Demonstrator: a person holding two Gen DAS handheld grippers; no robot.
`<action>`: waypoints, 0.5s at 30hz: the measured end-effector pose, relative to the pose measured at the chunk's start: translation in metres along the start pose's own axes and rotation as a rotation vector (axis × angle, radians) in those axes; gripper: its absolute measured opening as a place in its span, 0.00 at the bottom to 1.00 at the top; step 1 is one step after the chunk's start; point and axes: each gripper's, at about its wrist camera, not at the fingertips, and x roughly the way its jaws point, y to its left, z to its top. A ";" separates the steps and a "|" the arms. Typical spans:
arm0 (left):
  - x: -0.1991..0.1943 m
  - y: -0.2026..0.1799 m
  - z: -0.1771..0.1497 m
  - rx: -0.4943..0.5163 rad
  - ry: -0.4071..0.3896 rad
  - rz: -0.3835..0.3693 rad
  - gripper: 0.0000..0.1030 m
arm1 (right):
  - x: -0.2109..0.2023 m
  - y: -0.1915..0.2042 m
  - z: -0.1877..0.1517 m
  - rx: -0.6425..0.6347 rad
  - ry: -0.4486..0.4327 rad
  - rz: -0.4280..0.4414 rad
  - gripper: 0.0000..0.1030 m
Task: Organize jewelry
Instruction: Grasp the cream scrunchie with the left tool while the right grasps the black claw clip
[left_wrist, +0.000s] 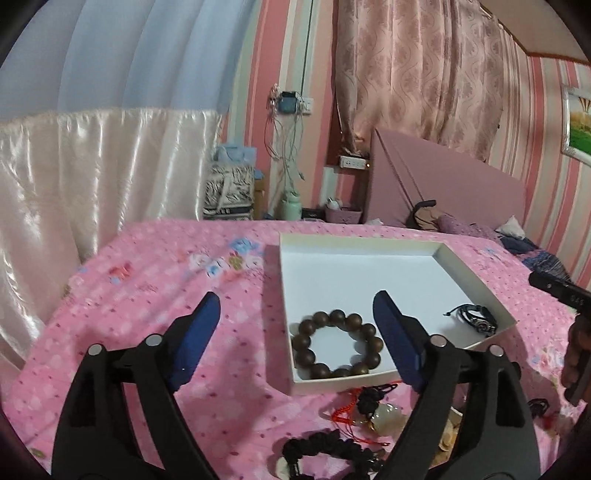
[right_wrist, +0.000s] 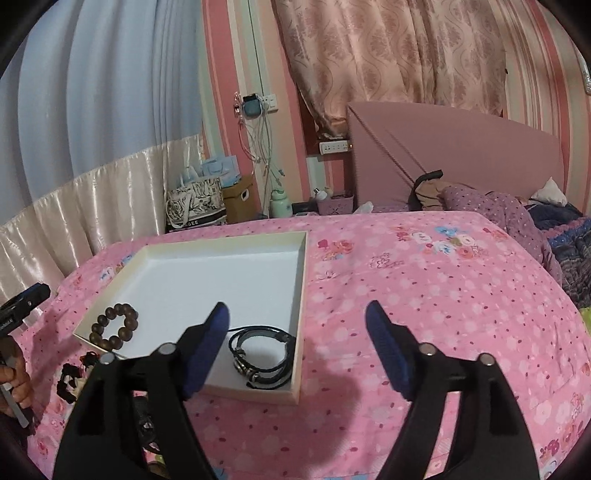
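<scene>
Holding a wooden bead bracelet (left_wrist: 335, 345) and black cord bracelet (right_wrist: 263, 354), white box (left_wrist: 369, 245); both grippers gape empty.

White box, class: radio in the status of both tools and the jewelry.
Left tool open, right tool open, both empty. Brown bead bracelet and black cord bracelet in white box. Loose jewelry outside the box.

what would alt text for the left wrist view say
The open left tongs hang empty over a pink floral bedspread, their right finger above a shallow white box. The box holds a brown wooden bead bracelet near its front corner and a black cord bracelet at its right. More jewelry lies loose in front of the box.
</scene>
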 end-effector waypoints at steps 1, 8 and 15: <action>-0.003 0.002 0.002 0.005 -0.002 0.008 0.82 | 0.000 0.000 0.000 -0.001 0.000 0.004 0.77; -0.029 0.012 0.019 -0.023 0.029 0.063 0.85 | -0.014 0.015 0.003 -0.027 0.003 0.036 0.77; -0.058 -0.006 -0.025 0.003 0.099 0.045 0.86 | -0.039 0.032 -0.029 -0.046 0.013 0.110 0.79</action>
